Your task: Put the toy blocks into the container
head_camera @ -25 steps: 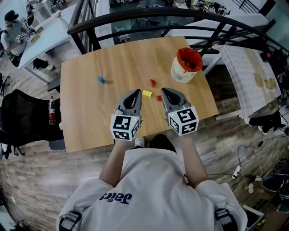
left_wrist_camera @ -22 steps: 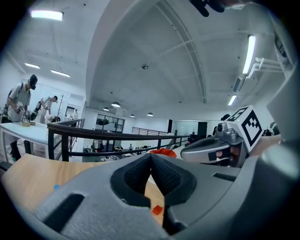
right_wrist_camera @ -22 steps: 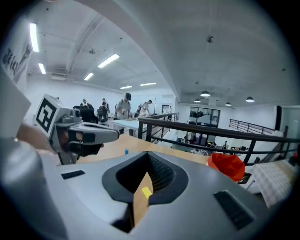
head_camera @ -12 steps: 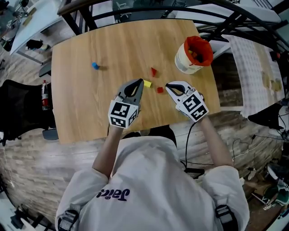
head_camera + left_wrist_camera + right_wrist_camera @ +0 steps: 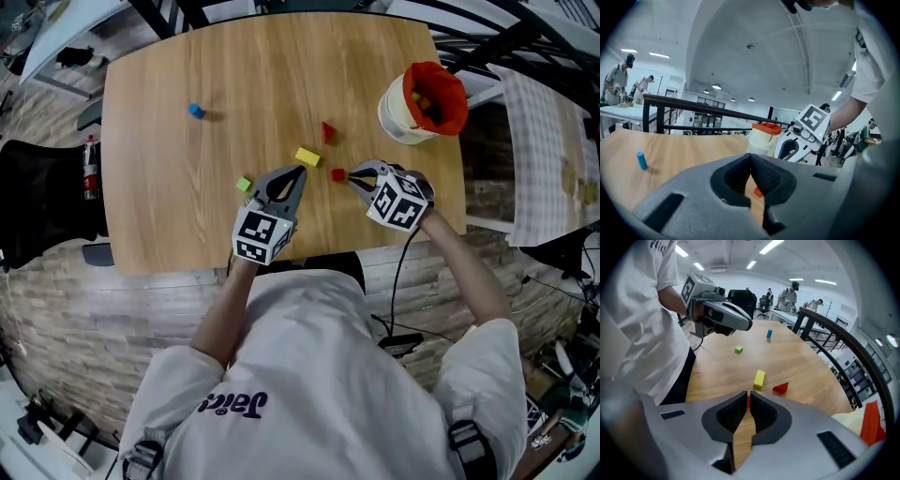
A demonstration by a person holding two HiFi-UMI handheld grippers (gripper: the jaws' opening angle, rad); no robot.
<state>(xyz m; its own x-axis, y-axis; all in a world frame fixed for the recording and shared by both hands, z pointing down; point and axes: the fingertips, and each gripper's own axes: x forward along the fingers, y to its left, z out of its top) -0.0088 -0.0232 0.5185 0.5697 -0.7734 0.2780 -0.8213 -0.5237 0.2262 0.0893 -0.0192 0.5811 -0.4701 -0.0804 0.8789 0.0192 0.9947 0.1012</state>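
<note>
**Now both tongs are low at the table, with nothing picked up yet**

Since a second ago, both pairs of tongs have dropped low over the table (image 5: 178, 216). The right tongs (image 5: 356, 175) have also tipped over to point down at the small red block (image 5: 337, 174), which lies just ahead of their tips. The left tongs (image 5: 298, 174) stay nearly level, just beside the yellow block (image 5: 307, 157). A green block (image 5: 244, 185), covered before, now shows to the left of them. Both pairs are closed, tips together, and hold nothing. The right pair would have to spread before it could take the red block, so I judge this the approach to a pick-up.

The tub (image 5: 398, 117) stands at the far right corner of the table, well apart from the loose blocks. A few coloured pieces seem to lie inside its orange lining, though I cannot tell which. Also waiting on the table are the red wedge (image 5: 327, 131) and, far left, the blue block (image 5: 195, 111).
</note>
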